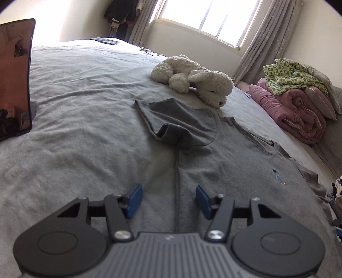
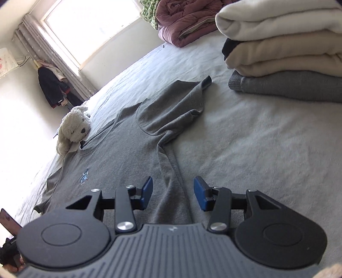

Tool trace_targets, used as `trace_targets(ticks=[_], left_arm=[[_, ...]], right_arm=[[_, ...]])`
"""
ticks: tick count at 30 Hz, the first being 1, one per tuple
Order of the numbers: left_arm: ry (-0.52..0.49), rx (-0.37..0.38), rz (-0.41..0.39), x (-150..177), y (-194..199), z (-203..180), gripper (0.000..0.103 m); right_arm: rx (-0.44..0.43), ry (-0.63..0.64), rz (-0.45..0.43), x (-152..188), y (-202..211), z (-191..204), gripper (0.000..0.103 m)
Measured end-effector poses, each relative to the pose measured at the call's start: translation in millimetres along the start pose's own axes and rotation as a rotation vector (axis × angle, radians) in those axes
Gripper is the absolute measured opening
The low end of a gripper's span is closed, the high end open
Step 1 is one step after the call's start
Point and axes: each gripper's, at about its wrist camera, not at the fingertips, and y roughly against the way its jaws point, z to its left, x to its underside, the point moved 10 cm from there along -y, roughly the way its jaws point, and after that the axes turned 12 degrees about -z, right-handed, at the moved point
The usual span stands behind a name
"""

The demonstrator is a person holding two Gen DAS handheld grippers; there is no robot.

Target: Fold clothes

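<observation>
Shirt: a grey T-shirt [image 1: 235, 162] lies spread flat on the bed [image 1: 74, 107], front side up, with a small coloured print [image 2: 84, 175] on the chest.
Long axis: it runs from the hem, near both grippers, to the collar [image 2: 100, 136], which points away toward the white plush dog [image 1: 192, 79].
Sleeves: one sleeve [image 1: 177, 121] is folded over onto the shoulder, in the left wrist view; the other sleeve [image 2: 188, 100] lies out to the side, pointing toward the stack of folded clothes [image 2: 284, 51].
Left gripper [image 1: 168, 200]: the jaws are wide apart and hold nothing; they stand over the left side seam of the shirt, one blue pad on each side of it.
Right gripper [image 2: 173, 193]: the jaws are wide apart and empty; a raised fold of the shirt's right edge runs between the pads.
Plush dog: it lies just beyond the collar; touching or not, I cannot tell.
Other things: a pink quilt [image 1: 299, 115] with a green patterned cloth [image 1: 292, 77] on top lies at the far side of the bed, below the window [image 1: 211, 15]; a phone screen [image 1: 15, 79] stands at the left edge.
</observation>
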Motion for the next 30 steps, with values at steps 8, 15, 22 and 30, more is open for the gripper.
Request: trace_targets(ticks=[8, 15, 22, 30], left_arm=[[-0.100, -0.069, -0.004, 5, -1, -11, 0.003], [-0.002, 0.017, 0.083, -3, -14, -11, 0.024], [0.055, 0.055, 0.049, -14, -43, -22, 0.039], [0.068, -0.044, -0.023, -17, -65, -18, 0.004]], right_arm=[[0.111, 0.075, -0.046, -2, 0, -3, 0.001], [0.053, 0.102, 0.015, -3, -3, 4, 0.028], [-0.047, -0.020, -0.015, -19, -31, 6, 0.049], [-0.068, -0.097, -0.032, -23, -63, 11, 0.004]])
